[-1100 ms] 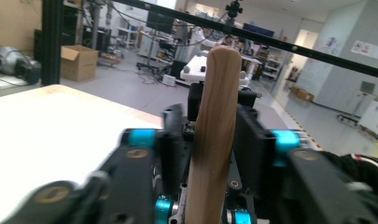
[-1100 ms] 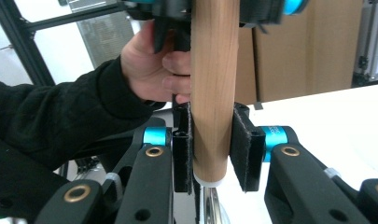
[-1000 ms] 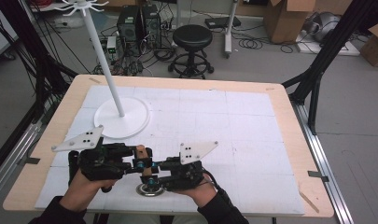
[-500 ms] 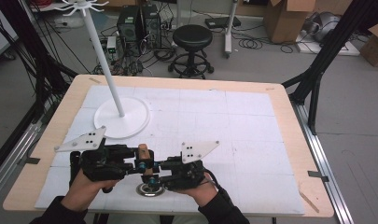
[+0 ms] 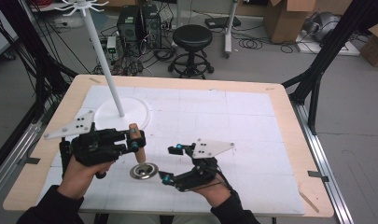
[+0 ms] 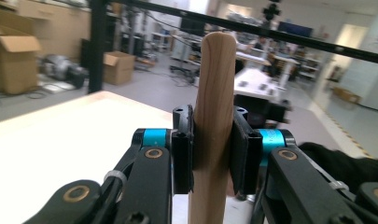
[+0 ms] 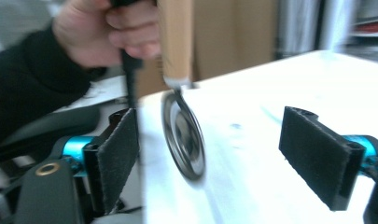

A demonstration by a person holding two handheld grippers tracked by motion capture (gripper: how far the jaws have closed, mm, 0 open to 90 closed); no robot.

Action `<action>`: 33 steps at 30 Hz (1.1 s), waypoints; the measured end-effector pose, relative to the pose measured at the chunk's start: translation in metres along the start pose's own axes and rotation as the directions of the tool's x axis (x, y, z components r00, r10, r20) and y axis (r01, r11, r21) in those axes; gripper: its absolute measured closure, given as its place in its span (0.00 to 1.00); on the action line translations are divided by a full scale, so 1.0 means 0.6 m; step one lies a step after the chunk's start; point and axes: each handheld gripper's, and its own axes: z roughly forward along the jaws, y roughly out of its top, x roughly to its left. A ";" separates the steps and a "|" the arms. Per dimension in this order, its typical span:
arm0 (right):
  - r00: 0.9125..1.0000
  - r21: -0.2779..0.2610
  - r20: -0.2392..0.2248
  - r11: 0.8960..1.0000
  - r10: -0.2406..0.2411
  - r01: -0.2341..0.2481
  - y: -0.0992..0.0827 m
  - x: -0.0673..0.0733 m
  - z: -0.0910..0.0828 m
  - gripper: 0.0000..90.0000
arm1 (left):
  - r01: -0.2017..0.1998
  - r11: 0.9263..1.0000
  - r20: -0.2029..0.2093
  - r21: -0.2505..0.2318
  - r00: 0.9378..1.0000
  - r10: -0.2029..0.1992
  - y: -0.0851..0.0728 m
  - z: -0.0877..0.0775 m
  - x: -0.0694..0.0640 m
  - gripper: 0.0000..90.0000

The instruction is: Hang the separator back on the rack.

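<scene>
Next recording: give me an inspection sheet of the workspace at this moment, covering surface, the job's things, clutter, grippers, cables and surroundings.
Surface: wooden table under a white gridded mat, flat.
Job's things: wooden-handled tool with a round metal head; the handle stands about upright, the head is low at the mat, contact not clear.
Clutter: white stand with a tall pole at the mat's far left; nothing else seen.
Grippers: left gripper shut on the handle; right gripper open, its jaws have just been opening, the metal head lies ahead between them, untouched.
Cables: nothing seen on the mat; loose ones on the floor beyond.
Surroundings: black stool, cardboard boxes, black frame posts.
</scene>
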 end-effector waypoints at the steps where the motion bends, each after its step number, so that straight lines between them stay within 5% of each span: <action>1: 0.999 -0.002 0.032 1.000 -0.015 0.015 0.001 -0.002 -0.012 0.21 | -0.002 1.000 -0.015 -0.003 1.000 0.002 0.005 -0.002 0.006 0.81; 7: 0.973 -0.024 0.225 0.998 -0.056 0.063 0.001 -0.013 -0.084 0.18 | -0.010 1.000 -0.082 -0.019 0.997 0.008 0.045 -0.015 0.049 0.81; 11: 0.950 -0.017 0.303 0.997 -0.073 0.082 -0.002 -0.021 -0.120 0.18 | -0.026 0.999 -0.102 -0.021 0.995 0.023 0.073 -0.022 0.074 0.81; 20: 0.933 -0.047 0.359 0.997 -0.039 0.060 -0.009 -0.036 -0.159 0.19 | -0.036 0.999 -0.146 -0.035 0.989 0.031 0.146 -0.033 0.125 0.81; 33: 0.928 -0.075 0.371 0.995 -0.032 0.064 -0.013 -0.044 -0.170 0.19 | -0.039 0.995 -0.176 -0.090 0.984 0.023 0.230 -0.058 0.183 0.81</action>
